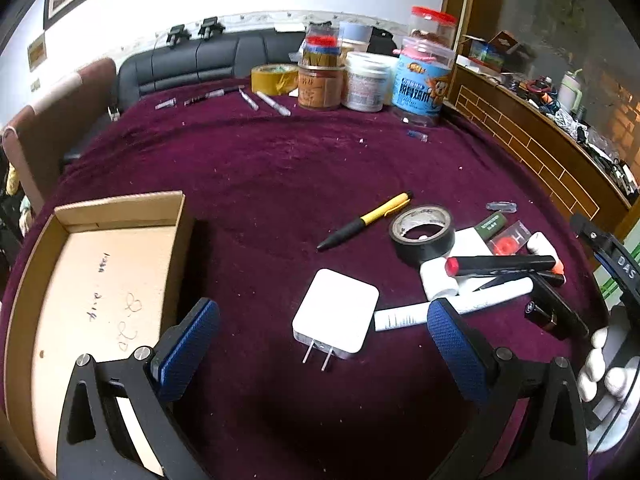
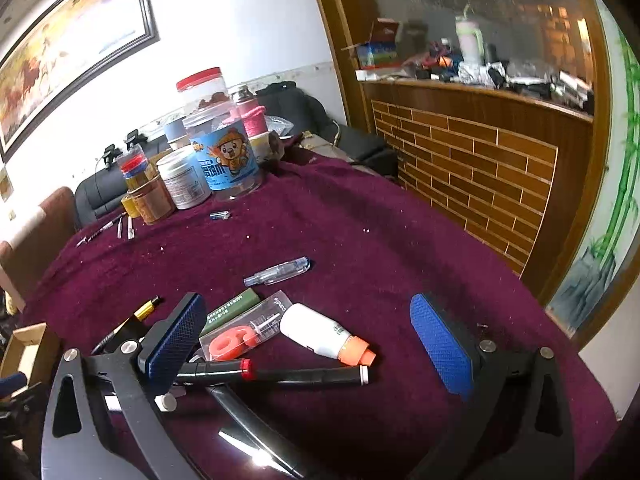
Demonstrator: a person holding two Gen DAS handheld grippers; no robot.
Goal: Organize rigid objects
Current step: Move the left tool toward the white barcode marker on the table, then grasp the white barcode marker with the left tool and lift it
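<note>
My left gripper (image 1: 324, 332) is open above a white plug charger (image 1: 336, 316) lying on the purple cloth; its pads stand apart from it. A shallow cardboard box (image 1: 100, 264) sits at the left. A yellow-black pen (image 1: 364, 220), a black tape roll (image 1: 422, 236) and a pile of markers lie to the right. My right gripper (image 2: 316, 344) is open, wide, over that pile: a white bottle with an orange cap (image 2: 324, 336), a black marker with a red band (image 2: 280, 374), a packet with orange rings (image 2: 240, 336) and a green stick (image 2: 228, 308). Nothing is gripped.
Jars and tins (image 1: 360, 76) with a yellow tape roll (image 1: 274, 78) crowd the table's far edge. Thin metal tools (image 1: 260, 100) lie near them. A clear pen cap (image 2: 280, 270) lies mid-table. A brick-patterned counter (image 2: 480, 168) stands to the right, a black sofa (image 1: 200, 60) behind.
</note>
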